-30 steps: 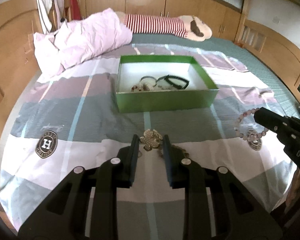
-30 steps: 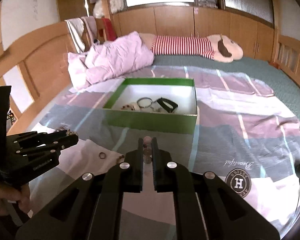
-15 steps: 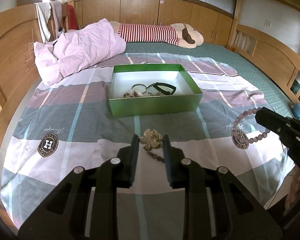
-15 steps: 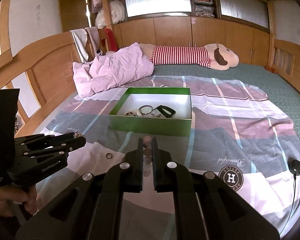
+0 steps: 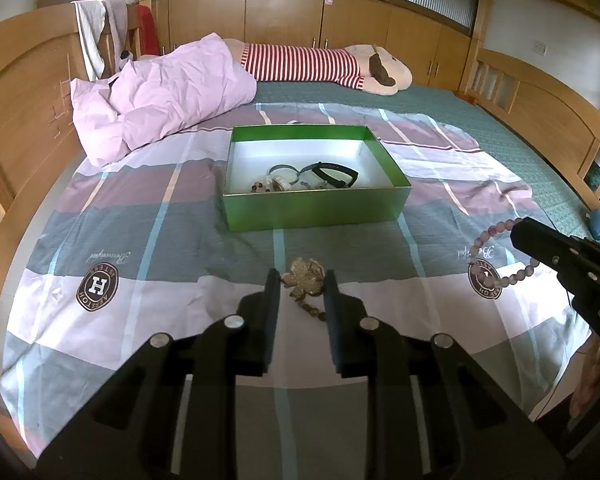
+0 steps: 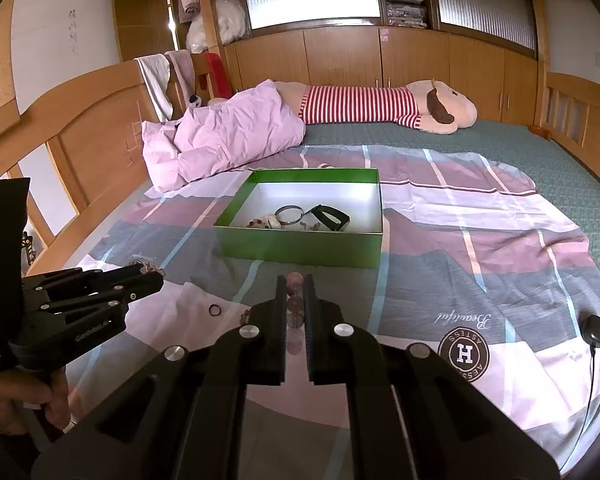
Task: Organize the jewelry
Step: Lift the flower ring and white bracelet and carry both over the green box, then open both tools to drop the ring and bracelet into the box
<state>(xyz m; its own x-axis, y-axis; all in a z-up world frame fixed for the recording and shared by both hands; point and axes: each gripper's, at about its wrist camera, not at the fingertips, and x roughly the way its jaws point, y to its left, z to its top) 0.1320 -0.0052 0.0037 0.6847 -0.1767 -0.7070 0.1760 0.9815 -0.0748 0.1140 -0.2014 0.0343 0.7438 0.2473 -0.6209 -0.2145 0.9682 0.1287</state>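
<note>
Brooch [image 5: 303,276] (light, limp chain), pinched by left gripper [image 5: 299,289]; right gripper [image 6: 295,295] clamps beaded bracelet [image 5: 485,256]; box [image 5: 316,204] far.

Both wrist views were aimed forward over the bed from its near end; the open green cardboard box [image 5: 316,204] [image 6: 300,246] was shared, near mid-frame.
</note>
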